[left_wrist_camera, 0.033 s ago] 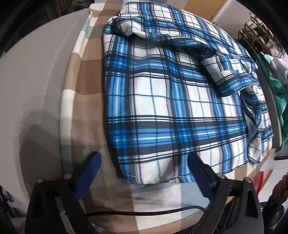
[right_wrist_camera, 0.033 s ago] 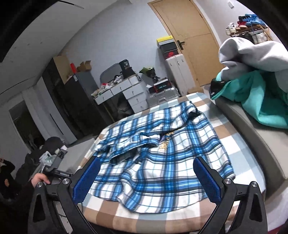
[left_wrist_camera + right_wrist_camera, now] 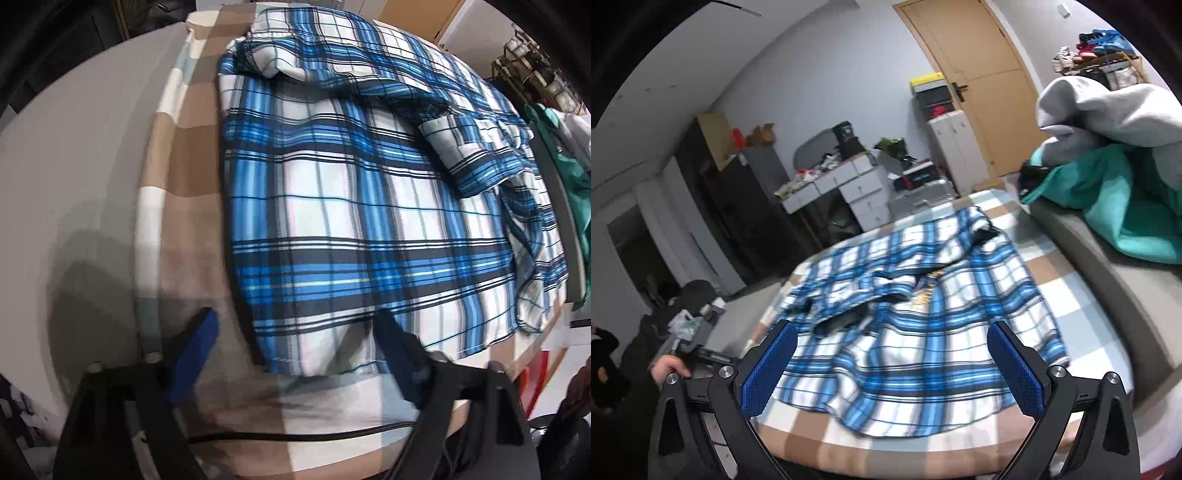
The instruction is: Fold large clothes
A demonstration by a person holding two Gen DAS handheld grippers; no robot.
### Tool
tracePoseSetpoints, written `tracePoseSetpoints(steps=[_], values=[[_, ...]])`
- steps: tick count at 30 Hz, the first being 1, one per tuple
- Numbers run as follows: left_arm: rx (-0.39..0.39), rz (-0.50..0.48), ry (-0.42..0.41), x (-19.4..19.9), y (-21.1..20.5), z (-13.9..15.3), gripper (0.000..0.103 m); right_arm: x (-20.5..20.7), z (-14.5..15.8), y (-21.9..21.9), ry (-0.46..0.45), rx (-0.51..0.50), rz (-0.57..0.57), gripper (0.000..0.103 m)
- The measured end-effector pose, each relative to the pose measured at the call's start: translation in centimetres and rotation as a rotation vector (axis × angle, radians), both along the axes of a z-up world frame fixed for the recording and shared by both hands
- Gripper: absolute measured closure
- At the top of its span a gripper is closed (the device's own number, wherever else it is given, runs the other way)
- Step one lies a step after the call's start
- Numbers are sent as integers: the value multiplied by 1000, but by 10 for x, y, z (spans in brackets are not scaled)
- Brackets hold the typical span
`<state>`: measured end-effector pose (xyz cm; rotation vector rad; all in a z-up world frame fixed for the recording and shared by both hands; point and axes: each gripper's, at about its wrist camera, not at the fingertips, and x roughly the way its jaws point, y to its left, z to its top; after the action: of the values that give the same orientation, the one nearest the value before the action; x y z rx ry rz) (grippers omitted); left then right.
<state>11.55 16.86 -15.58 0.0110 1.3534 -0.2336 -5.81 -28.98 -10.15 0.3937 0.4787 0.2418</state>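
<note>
A: Biggest first?
B: Bed w/ checked sheet [image 3: 177,155], then plaid shirt [image 3: 369,206] spread flat on it, one sleeve folded across.
A: Left gripper [image 3: 295,347]?
B: Jaws closing, shirt's near hem corner btwn them; pads not pressing yet.
A: Right gripper [image 3: 890,362]?
B: Fully spread, holds nothing, above shirt's near edge.

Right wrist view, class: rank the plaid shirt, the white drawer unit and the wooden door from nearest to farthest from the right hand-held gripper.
1. Plaid shirt, just ahead on the bed.
2. White drawer unit, beyond the bed, left of centre.
3. Wooden door, back wall, upper right.
</note>
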Motion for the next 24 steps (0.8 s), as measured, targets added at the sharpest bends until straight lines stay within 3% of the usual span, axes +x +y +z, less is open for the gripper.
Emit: tracePoseSetpoints(steps=[4,6,10,12,17,21,24], values=[[37,7,-13,0,4,2,53,12,-10,-13,56,-33,-49,0],[19,6,-10,3,9,3,68,19,-16,-21,84,-35,-77,0],[44,-19,-16,-1,5,4,80,31,-24,-30,153,-98,-150,0],[9,-18,-11,0,4,5,97,36,-27,-38,180,-105,-171,0],[-130,15,8,2,15,5,102,52,-38,-57,275,-97,-189,0],[-207,11,-28,-3,22,17,102,67,-50,-70,359,-68,-171,2],[-269,18,-47,-2,29,19,102,81,-64,-82,429,2,-132,16]])
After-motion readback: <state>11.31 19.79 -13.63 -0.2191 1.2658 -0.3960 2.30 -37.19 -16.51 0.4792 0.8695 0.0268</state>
